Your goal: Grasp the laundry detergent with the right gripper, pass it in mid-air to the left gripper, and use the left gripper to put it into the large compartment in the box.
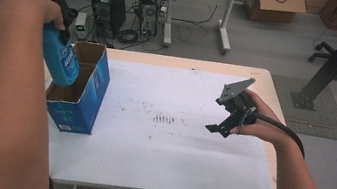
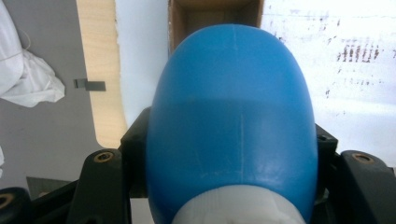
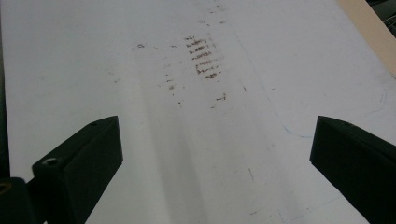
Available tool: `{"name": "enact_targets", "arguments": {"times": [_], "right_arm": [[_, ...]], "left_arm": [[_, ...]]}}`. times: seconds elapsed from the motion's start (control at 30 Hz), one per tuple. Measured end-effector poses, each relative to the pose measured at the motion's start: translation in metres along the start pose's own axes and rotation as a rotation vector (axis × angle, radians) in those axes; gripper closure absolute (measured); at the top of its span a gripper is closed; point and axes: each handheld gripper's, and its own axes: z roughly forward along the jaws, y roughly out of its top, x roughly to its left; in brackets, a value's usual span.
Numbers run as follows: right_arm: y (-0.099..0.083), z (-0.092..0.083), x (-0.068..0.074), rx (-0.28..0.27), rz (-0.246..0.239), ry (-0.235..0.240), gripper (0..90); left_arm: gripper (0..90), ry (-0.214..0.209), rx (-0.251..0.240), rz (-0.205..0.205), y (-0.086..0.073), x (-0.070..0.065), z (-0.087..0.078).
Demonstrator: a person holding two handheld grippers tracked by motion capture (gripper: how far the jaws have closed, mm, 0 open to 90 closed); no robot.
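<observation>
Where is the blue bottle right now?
The blue bottle is at the left of the high view, clamped in the left gripper, just above the open blue box.

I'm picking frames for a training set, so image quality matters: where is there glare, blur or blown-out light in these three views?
High view: even light, slightly soft; the white table reads bright but keeps its marks. Left gripper view: the blue bottle sits very close with a soft sheen, and the table top right is washed out. Right gripper view: the jaws are dark, near featureless, and a faint grey shadow band runs down the sheet.
</observation>
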Motion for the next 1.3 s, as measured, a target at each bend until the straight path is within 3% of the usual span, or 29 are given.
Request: {"name": "enact_targets", "arguments": {"times": [0.5, 1.3], "right_arm": [[-0.002, 0.005, 0.001, 0.007, 0.007, 0.014, 2.6], [-0.002, 0.006, 0.0, 0.009, 0.014, 0.023, 2.5]], "left_arm": [[38.8, -0.023, 0.015, 0.021, 0.008, 0.007, 0.045], [38.8, -0.037, 0.062, 0.045, 0.017, 0.0, 0.111]]}}
